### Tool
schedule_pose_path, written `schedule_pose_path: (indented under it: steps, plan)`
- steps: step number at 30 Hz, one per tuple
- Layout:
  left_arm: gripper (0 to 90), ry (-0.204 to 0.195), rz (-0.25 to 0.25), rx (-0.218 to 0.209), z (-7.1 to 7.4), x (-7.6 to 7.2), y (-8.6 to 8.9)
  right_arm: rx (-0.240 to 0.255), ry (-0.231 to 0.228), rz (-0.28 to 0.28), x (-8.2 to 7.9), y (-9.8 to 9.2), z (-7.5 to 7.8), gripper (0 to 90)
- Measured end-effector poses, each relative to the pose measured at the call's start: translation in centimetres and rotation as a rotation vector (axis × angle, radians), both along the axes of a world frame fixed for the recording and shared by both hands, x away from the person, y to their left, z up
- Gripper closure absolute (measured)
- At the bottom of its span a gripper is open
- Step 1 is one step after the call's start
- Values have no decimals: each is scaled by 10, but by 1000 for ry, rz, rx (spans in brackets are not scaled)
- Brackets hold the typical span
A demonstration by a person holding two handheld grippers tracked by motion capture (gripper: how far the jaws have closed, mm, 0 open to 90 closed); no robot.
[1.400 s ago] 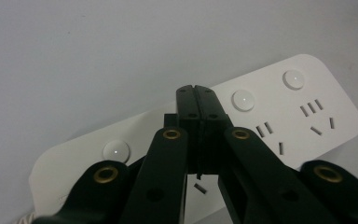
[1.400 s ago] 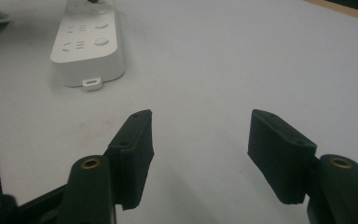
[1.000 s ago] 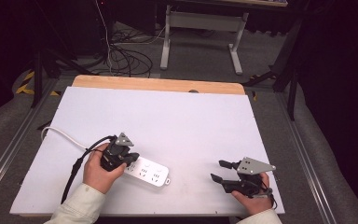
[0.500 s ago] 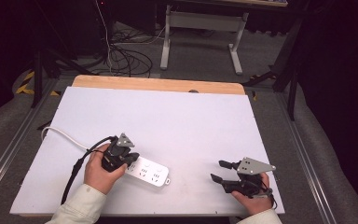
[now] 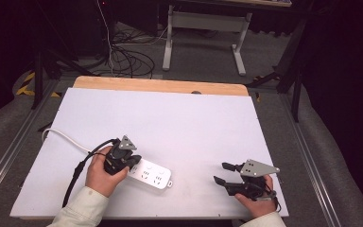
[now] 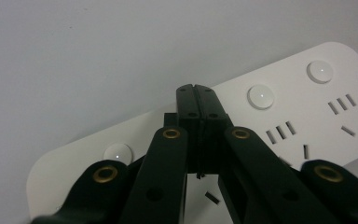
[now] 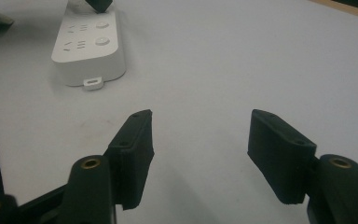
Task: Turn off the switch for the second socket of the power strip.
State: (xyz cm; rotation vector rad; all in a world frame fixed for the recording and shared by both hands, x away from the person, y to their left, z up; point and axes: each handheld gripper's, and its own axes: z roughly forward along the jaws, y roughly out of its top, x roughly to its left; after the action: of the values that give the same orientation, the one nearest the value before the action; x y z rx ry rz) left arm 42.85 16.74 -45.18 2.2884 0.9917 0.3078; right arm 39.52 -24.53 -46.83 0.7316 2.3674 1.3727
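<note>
1. While clenched with black jaws pressed flat together, left gripper (image 5: 131,161) sits over the near-left end of the white plastic power strip (image 5: 150,175); nothing pinched between the tips, seen in left gripper view (image 6: 196,91).
2. Lying flat on the white rectangular table board (image 5: 179,123), near the front edge, left of centre; round white buttons and socket slots facing up (image 6: 307,102).
3. White cord (image 5: 64,137) running from the strip's left end toward the board's left edge.
4. Held by the left hand (image 5: 103,171), cream sleeve (image 5: 82,210) entering at bottom; black cable (image 5: 78,168) trailing from that gripper.
5. Right gripper (image 5: 224,173) released, jaws wide apart, nothing between them (image 7: 198,140); hovering low over bare board at front right, well apart from the strip.
6. Held by the right hand (image 5: 257,198); grey three-cornered plate (image 5: 259,168) on top.
7. In right gripper view, strip (image 7: 91,49) farther off at upper left, small tab at its near end.
8. Light wooden strip (image 5: 160,86) along the board's far edge.
</note>
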Motion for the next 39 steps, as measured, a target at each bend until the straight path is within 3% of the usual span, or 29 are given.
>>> schedule_pose_path:
  steps: [21, 29, 34, 36, 39]
  plan:
    - [900, -34, -7, 16, -2, -3, -1, 5, 0, -5, -1, 0, 0, 407]
    - [900, -28, -2, 17, -3, -3, -2, -3, 3, -5, -1, 1, 0, 407]
    - [900, -29, 2, -13, 0, -4, 0, -4, 2, -6, -1, 1, 0, 407]
    - [900, -19, -1, -6, 2, -4, -2, -3, 3, -6, -1, 1, 0, 407]
    - [900, -66, -3, -21, 12, -8, -3, -3, 5, -8, 0, 0, -1, 407]
